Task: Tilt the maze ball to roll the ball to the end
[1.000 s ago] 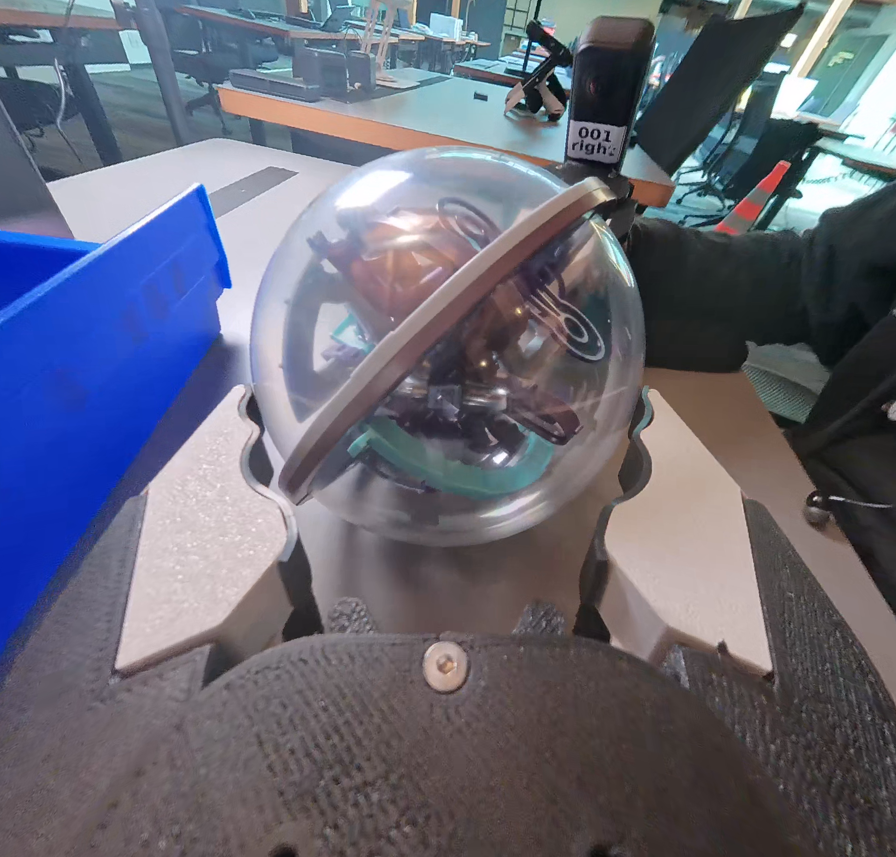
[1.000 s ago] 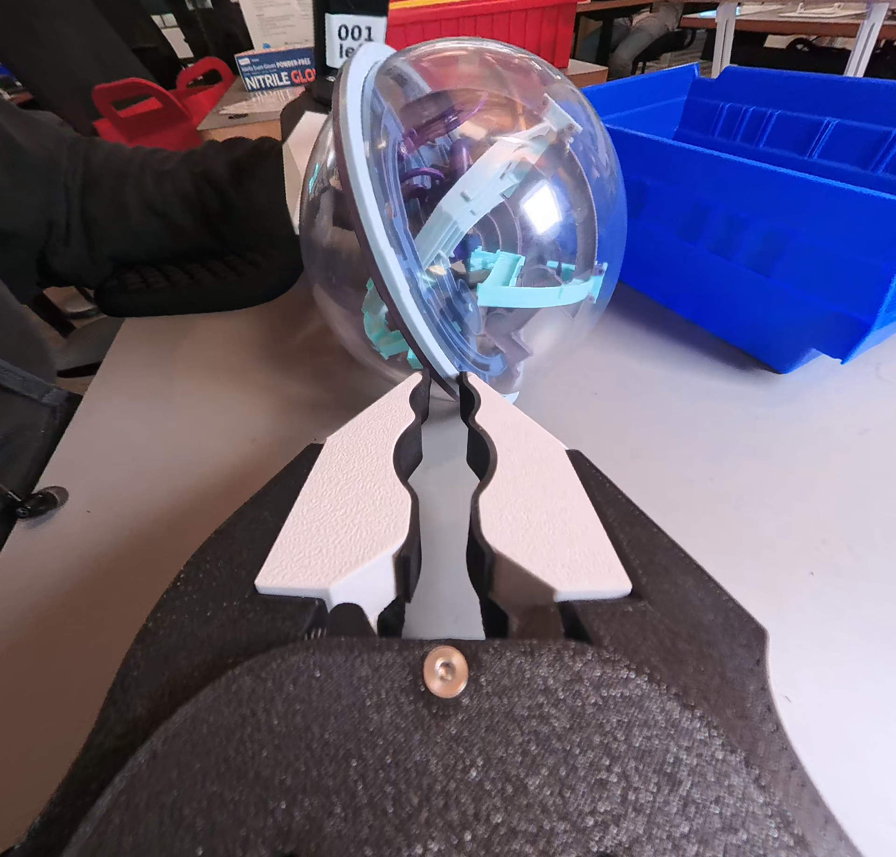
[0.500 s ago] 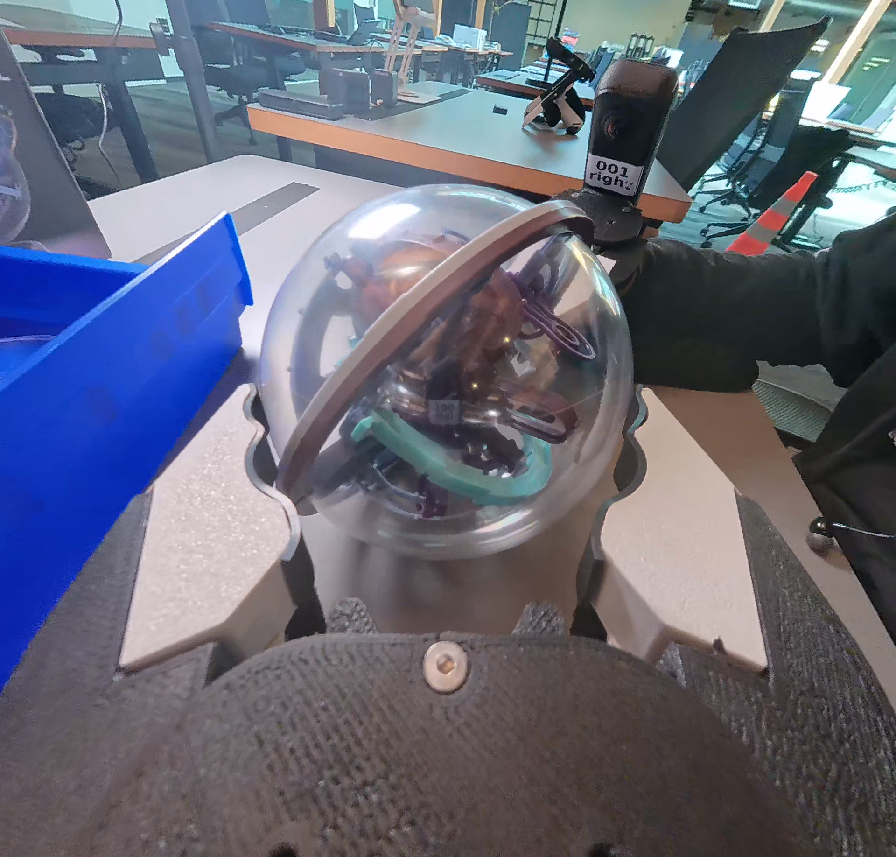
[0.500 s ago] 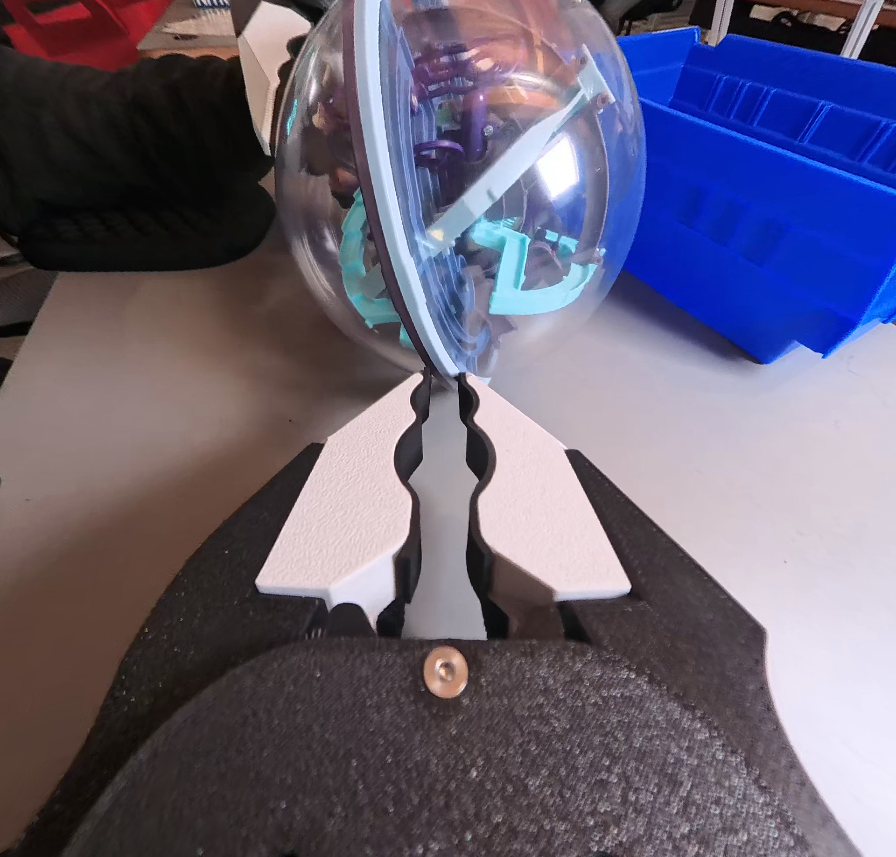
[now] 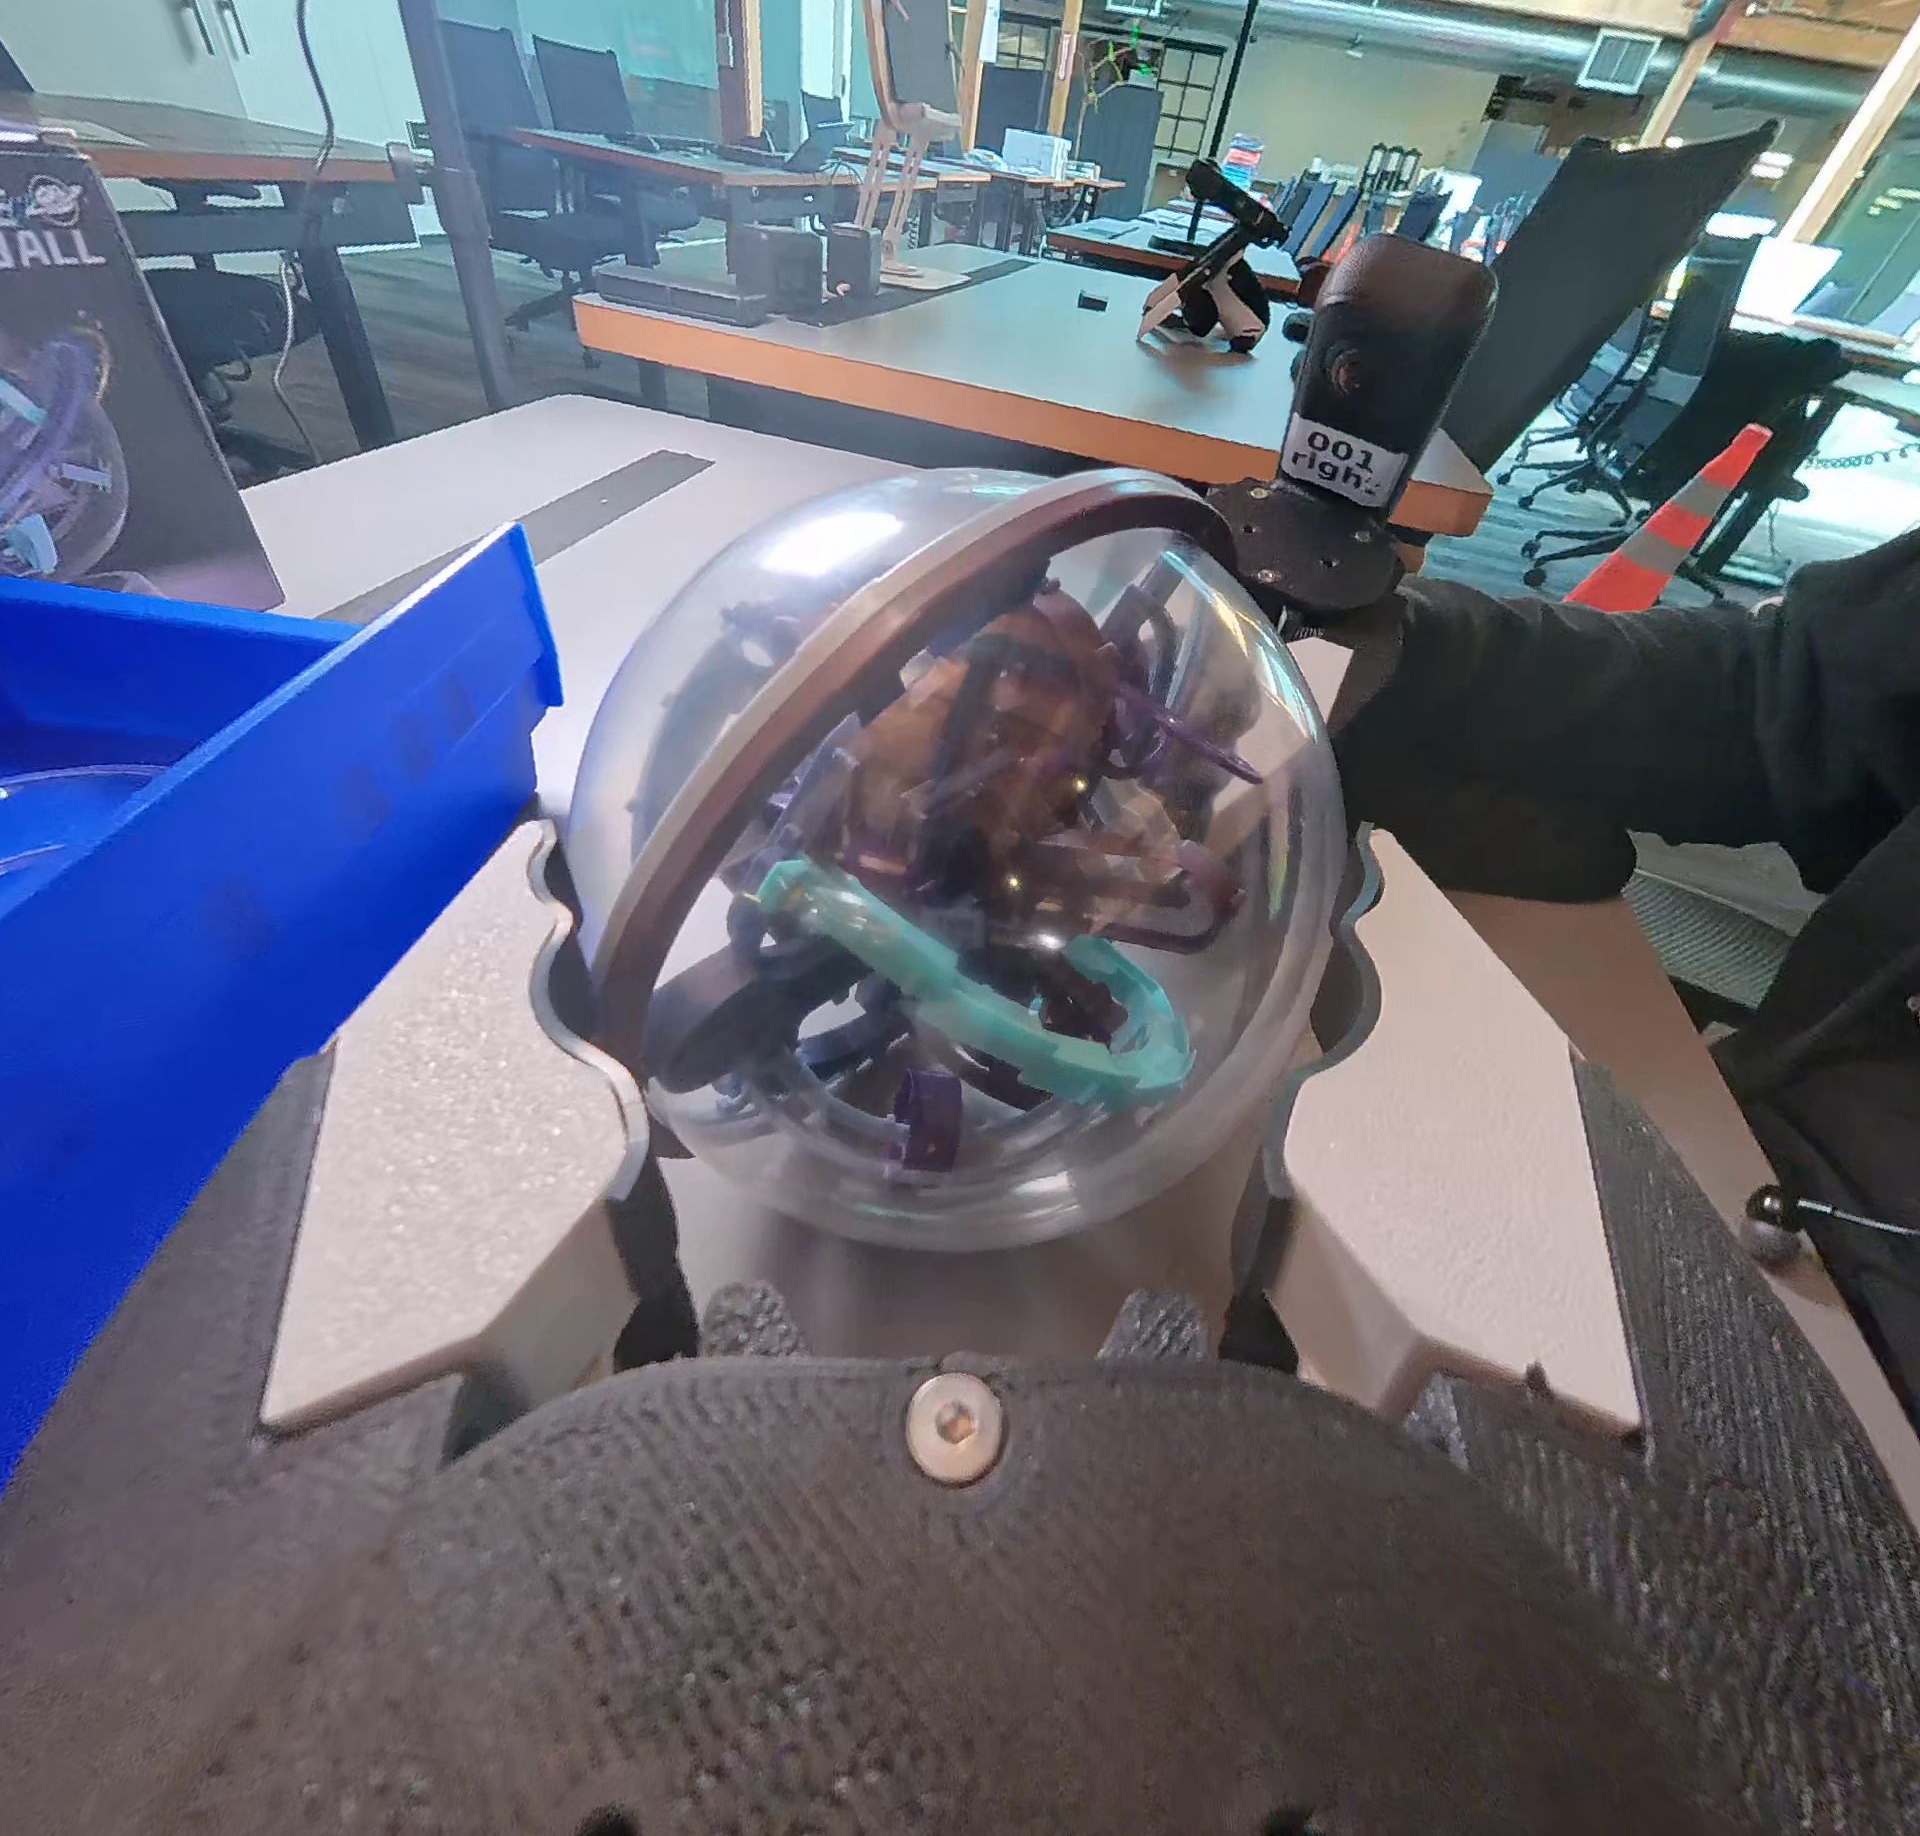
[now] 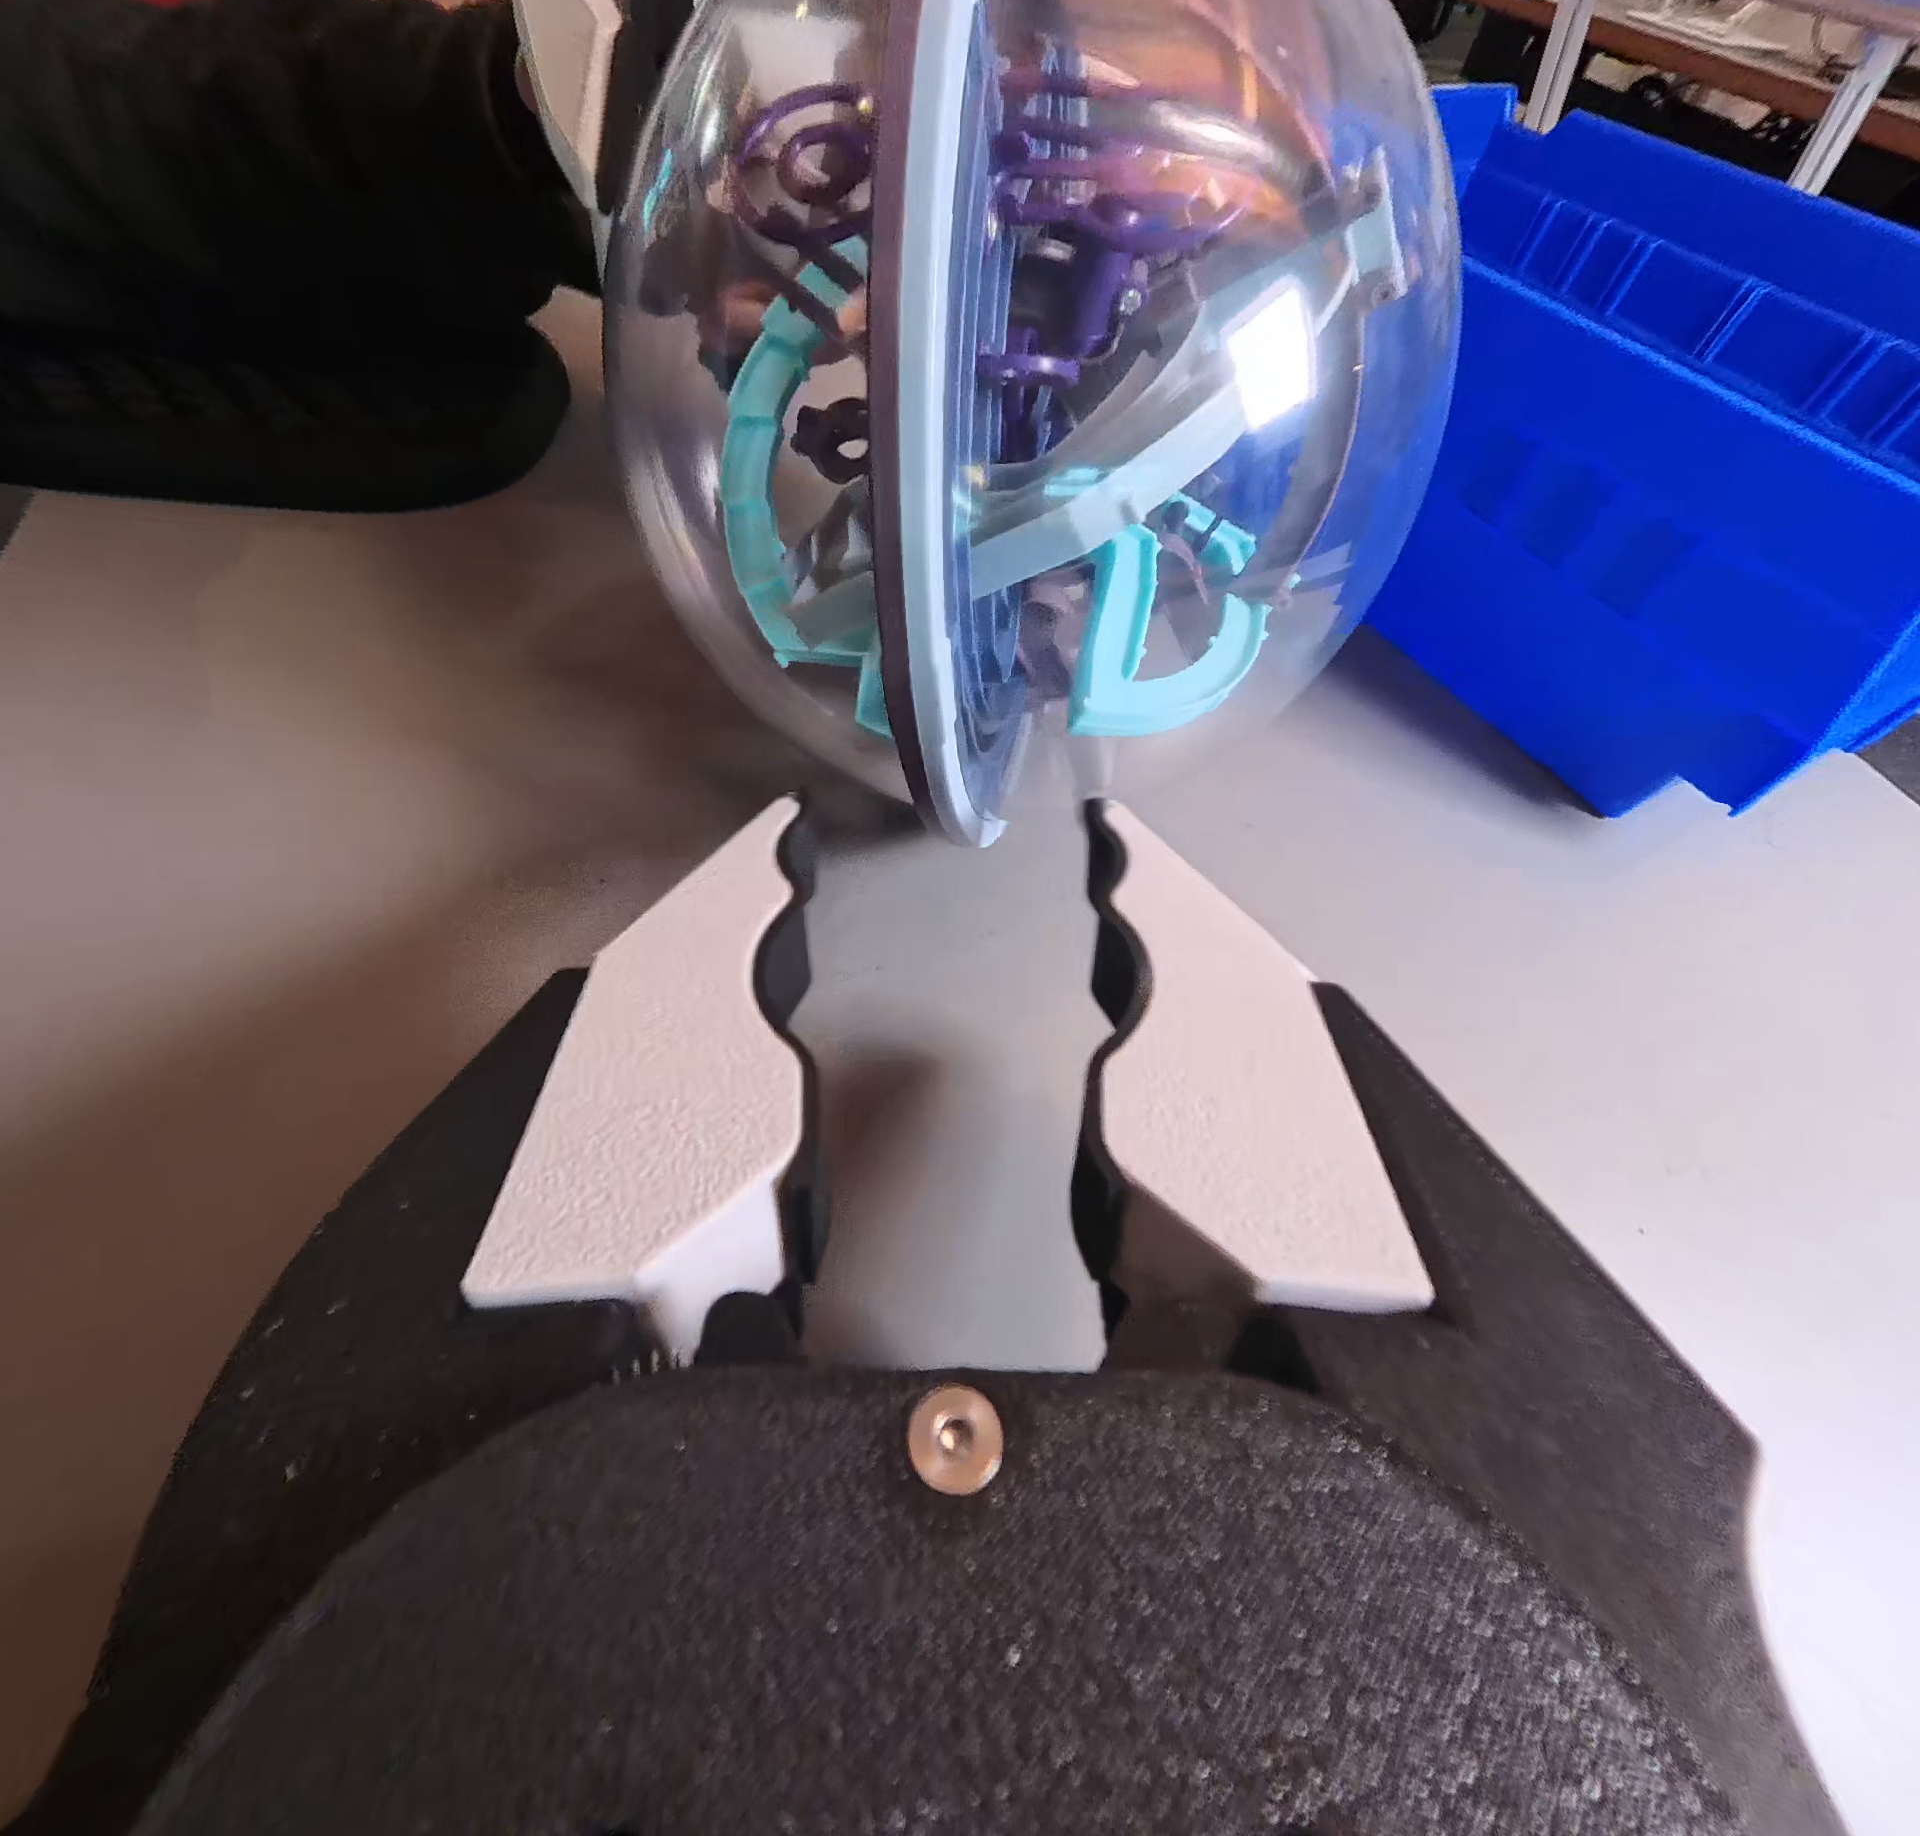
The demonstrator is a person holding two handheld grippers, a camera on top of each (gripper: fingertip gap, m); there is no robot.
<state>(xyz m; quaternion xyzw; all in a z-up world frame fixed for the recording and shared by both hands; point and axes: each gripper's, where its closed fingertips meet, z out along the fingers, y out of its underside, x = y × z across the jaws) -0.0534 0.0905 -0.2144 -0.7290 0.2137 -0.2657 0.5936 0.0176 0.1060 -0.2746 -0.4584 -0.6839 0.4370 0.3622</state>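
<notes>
Now that the equatorial rim [image 6: 940,498] is released by the right gripper [image 6: 945,820], whose jaws are parted around it, the maze ball [image 5: 951,851] is clasped only by the left gripper [image 5: 951,893], so tilting is left to it alone.

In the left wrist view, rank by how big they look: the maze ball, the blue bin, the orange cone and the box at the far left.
1. maze ball and blue bin: look alike in size, and the bin is cut off by the frame, so unranked
2. box, also cut off
3. orange cone, smallest, but farthest away
</notes>
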